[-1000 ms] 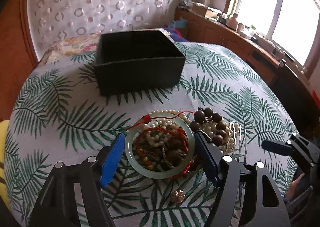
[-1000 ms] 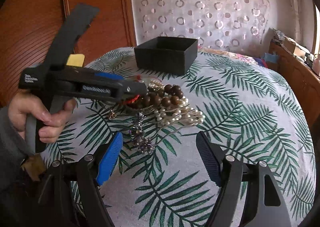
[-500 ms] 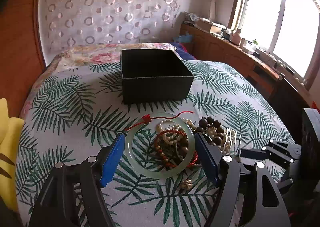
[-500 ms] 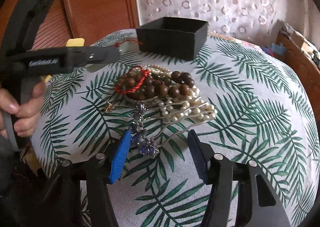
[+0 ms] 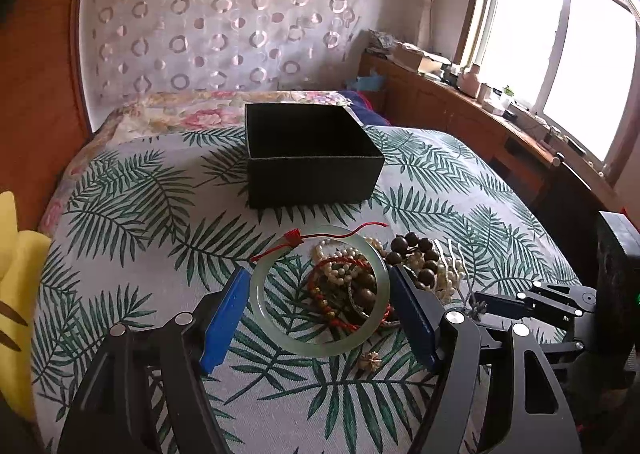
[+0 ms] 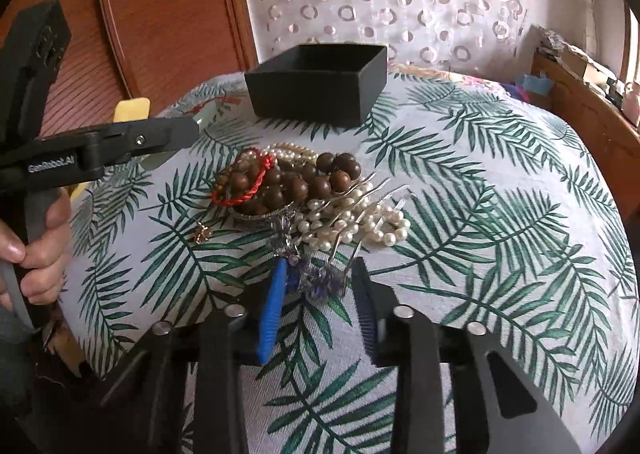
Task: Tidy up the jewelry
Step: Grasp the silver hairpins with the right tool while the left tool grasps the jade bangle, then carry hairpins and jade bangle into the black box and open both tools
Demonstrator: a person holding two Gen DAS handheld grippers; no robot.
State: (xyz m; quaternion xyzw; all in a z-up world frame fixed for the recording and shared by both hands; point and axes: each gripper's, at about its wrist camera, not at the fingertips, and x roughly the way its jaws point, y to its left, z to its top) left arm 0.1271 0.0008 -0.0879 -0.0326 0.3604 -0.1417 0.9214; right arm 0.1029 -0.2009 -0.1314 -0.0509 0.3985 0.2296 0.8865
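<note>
The left gripper (image 5: 318,296) is holding a pale green bangle (image 5: 320,346), with one blue pad on each side of the ring. A red string (image 5: 320,236) is lying over the top of the bangle. The bangle is up above the pile of jewelry (image 6: 304,189), over its left part, and the black box (image 5: 310,159) is sitting open farther back on the leaf-print cloth (image 5: 132,213).

The right gripper (image 6: 318,272) has just been closing its jaws. They are now narrow, and a small purple-blue sparkly piece (image 6: 316,278) is sitting between them at the near edge of the pile. I cannot tell if the pads are pressing on it yet.

The pile is holding dark brown wooden beads (image 6: 324,177), white pearl strands (image 6: 352,225), a red cord bracelet (image 6: 248,185) and a silver hair comb (image 6: 360,193). A tiny gold charm (image 6: 202,232) is lying alone on the cloth, just left of the pile. A person's hand (image 6: 34,242) is gripping the handle of the left gripper.
</note>
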